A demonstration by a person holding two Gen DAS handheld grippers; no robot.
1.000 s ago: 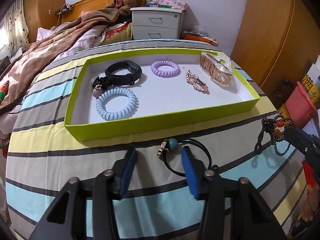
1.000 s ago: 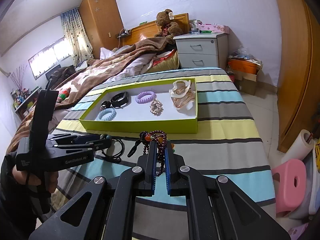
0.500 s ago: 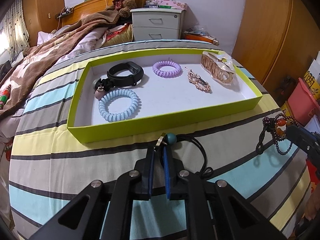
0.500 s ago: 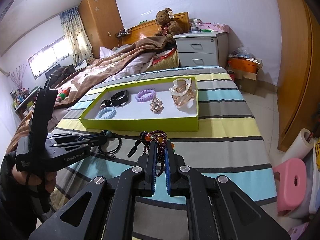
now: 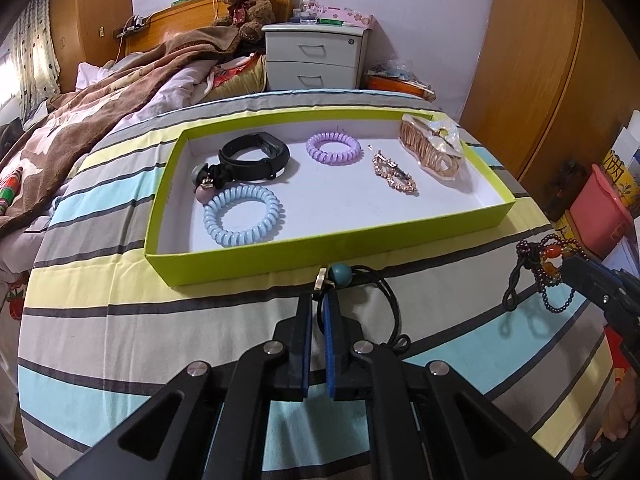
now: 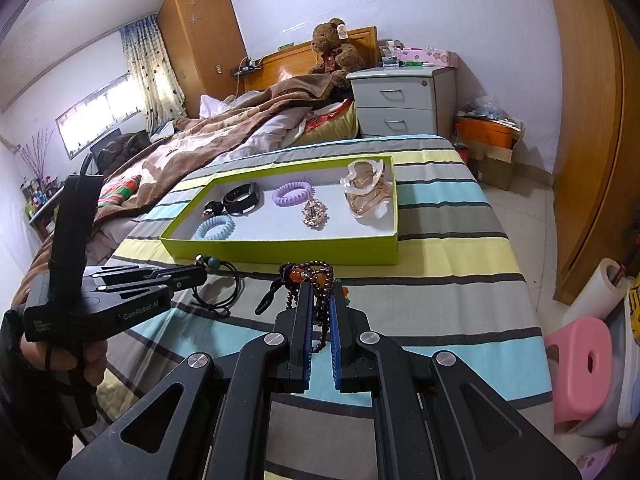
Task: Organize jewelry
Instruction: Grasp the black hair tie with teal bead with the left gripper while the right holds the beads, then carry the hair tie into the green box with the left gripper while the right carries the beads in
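A lime-green tray (image 5: 320, 246) (image 6: 280, 249) lies on the striped bedspread. It holds a black band (image 5: 256, 156), a purple coil tie (image 5: 333, 148), a blue coil tie (image 5: 242, 221), a gold brooch (image 5: 394, 176) and a rose-gold hair claw (image 5: 430, 150). My left gripper (image 5: 318, 298) is shut on a black cord hair tie with a teal bead (image 5: 341, 274), just in front of the tray. My right gripper (image 6: 320, 292) is shut on a dark beaded bracelet (image 6: 316, 280) with orange beads, held above the bedspread; it also shows in the left wrist view (image 5: 548, 268).
A rumpled brown blanket (image 5: 100, 100) covers the bed's left side. A grey nightstand (image 5: 316, 60) and teddy bear (image 5: 244, 4) stand behind. Wooden wardrobe doors (image 6: 592, 120), a pink stool (image 6: 580, 372) and a paper roll (image 6: 600, 284) are to the right on the floor.
My left gripper has closed from open onto the black cord hair tie beside its teal bead. My right gripper has kept hold of the beaded bracelet and barely moved.
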